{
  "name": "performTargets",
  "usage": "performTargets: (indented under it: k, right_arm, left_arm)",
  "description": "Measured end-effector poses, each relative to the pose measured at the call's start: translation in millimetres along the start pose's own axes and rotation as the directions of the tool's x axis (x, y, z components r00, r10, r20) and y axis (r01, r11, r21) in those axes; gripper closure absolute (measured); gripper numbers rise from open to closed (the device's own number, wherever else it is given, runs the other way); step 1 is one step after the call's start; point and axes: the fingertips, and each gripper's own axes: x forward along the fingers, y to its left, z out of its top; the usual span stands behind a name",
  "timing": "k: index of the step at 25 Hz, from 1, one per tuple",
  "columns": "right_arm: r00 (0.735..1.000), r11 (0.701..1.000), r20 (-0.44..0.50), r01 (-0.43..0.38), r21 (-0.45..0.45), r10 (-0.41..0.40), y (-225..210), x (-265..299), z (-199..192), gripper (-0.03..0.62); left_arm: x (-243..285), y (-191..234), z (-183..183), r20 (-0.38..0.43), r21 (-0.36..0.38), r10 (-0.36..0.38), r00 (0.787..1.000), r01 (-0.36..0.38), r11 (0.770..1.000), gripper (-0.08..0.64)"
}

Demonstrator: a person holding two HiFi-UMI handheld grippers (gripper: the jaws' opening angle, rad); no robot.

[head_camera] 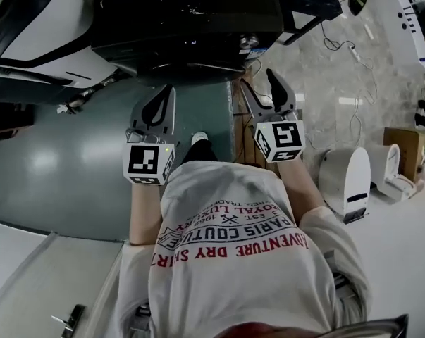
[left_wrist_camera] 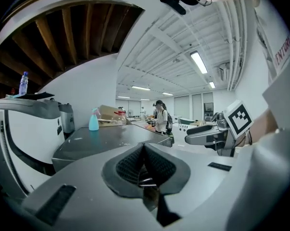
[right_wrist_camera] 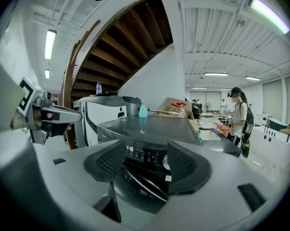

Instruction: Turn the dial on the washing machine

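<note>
The dark washing machine (right_wrist_camera: 149, 126) stands straight ahead of the right gripper (right_wrist_camera: 145, 161), whose jaws are spread wide and hold nothing. The left gripper (left_wrist_camera: 144, 153), its jaws pressed together and empty, looks across the machine's top. The control panel (right_wrist_camera: 140, 153) shows through the right gap. The dial (right_wrist_camera: 166, 162) lies ahead, half behind that gripper's right-hand pad, so the right gripper seems better placed.

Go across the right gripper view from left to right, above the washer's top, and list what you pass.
In order: left claw → water bottle → blue spray bottle → cardboard box → person with backpack.
</note>
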Motion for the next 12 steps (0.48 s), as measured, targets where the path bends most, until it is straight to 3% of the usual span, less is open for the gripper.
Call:
performTargets:
  k: [6,12]
  right_arm:
    - [0.992,0.995,-0.086,0.087,-0.046,-0.091,-4.0,32.0,12.2,0.321]
    - [0.976,0.976,-0.151,0.129,-0.177,-0.156,-17.8,63.5,-4.9,0.321]
  left_arm:
    - [29.8,42.4,7.1,-0.036,-0.102,-0.078,0.996,0.074,0.992,0.543]
    - [53.4,59.8,-7.6,-0.082,-0.132,-0.107,0.991,0.095,0.987,0.543]
